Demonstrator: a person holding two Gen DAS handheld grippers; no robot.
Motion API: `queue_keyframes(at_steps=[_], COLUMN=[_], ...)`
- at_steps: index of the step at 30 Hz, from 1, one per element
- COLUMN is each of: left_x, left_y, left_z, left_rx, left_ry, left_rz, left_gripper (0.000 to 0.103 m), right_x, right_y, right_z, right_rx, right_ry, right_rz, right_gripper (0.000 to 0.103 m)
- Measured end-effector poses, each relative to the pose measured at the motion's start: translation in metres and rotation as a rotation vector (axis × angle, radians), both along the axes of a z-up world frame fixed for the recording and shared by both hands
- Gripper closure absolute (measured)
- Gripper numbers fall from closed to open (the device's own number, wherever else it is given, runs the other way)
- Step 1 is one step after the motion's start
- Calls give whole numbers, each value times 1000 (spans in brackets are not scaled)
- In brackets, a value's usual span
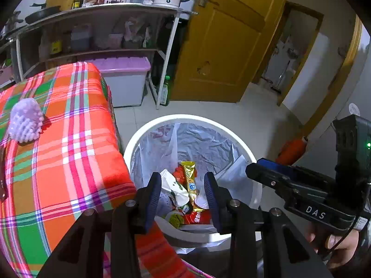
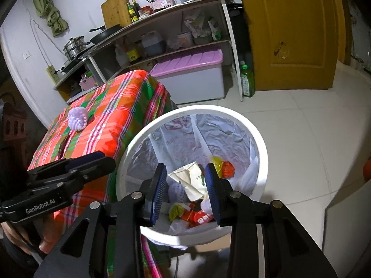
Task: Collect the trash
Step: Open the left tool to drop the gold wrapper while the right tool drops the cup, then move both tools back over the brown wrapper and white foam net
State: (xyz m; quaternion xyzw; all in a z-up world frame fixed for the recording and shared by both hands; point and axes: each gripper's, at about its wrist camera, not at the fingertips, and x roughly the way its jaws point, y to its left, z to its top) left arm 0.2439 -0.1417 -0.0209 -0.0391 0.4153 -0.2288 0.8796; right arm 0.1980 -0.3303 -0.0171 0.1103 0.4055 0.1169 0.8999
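Hovering side by side over the white bin (image 1: pixel 136 139), the left tongs (image 1: pixel 183 192) and right tongs (image 2: pixel 186 190) are both standing apart with nothing between their pads; wrappers (image 1: pixel 191 180) and crumpled paper (image 2: pixel 190 180) are lying inside the bin's plastic liner (image 2: pixel 220 134); a purple foam net (image 1: pixel 24 124) is still sitting on the plaid cloth (image 1: pixel 76 139) beside the bin; reaching for it, I judge, could snag the cloth or knock the close-standing bin, and so light a net may slip.

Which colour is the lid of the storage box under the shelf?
The lid is light purple, clearest in the right wrist view.
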Motion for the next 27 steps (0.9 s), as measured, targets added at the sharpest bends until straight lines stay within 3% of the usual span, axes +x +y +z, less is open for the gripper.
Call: queue_keyframes(at_steps=[14,27], left_x=[-42,-77], left_y=[36,71], left_z=[35,54], left_rx=[-30,-17], left_ry=[-93,-144], left_rz=[48,111], left_gripper=[65,65], right_x=[-33,-53], right_y=[28,66], right_z=[43,65], right_rx=[-23,-30], right_ry=[-90,-148], right_rz=[56,140], right_gripper=[67,67])
